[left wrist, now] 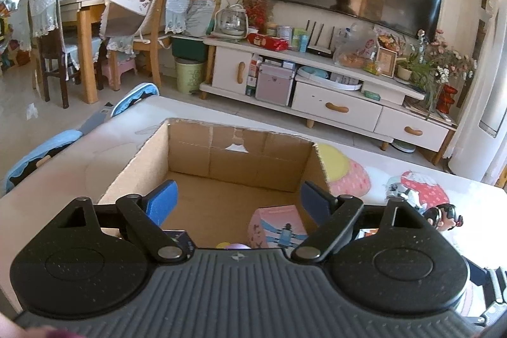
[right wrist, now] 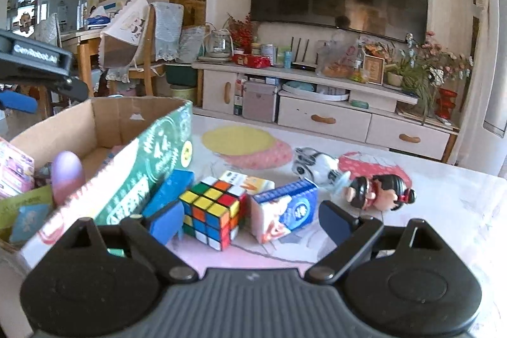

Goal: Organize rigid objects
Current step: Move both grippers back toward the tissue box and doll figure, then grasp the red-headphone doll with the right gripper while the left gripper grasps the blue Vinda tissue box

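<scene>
The right tongs (right wrist: 252, 222) are standing wide with nothing gripped, and a Rubik's cube (right wrist: 213, 211) and a blue-and-white carton (right wrist: 283, 208) are lying on the tabletop (right wrist: 443, 211) between their blue pads, just beside the green printed outer wall of the cardboard box (right wrist: 133, 176). The left tongs (left wrist: 238, 203) are hanging equally wide and empty over the open box (left wrist: 221, 154), where a pink carton (left wrist: 277, 225) is sitting on the floor near the right wall. A black-haired doll figurine (right wrist: 380, 190) is lying farther toward the tabletop's right edge, behind the blue-and-white carton.
</scene>
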The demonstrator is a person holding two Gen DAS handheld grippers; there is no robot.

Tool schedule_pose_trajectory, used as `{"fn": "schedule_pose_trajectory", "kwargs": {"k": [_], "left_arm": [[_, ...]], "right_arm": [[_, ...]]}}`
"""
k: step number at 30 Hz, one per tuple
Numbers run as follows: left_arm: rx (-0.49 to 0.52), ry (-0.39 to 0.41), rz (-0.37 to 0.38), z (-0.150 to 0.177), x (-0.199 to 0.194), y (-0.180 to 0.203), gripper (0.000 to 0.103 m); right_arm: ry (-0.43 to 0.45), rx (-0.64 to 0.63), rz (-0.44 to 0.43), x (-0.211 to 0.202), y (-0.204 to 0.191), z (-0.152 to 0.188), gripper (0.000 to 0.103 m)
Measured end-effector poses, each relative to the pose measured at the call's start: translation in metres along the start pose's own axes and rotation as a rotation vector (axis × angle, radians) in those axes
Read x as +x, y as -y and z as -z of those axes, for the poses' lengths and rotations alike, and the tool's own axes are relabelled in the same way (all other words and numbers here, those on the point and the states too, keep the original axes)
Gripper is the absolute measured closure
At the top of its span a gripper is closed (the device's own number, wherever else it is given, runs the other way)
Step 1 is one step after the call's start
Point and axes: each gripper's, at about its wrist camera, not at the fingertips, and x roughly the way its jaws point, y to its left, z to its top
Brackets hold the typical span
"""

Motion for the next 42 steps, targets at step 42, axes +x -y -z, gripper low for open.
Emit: {"fn": "schedule_pose_trajectory", "kwargs": {"k": [42], "left_arm": [[0.369, -0.123, 0.363, 0.087, 0.037, 0.143, 0.001]], "right_arm": [[-0.063, 0.172, 0.056, 0.101, 0.164, 0.004, 0.001]]}}
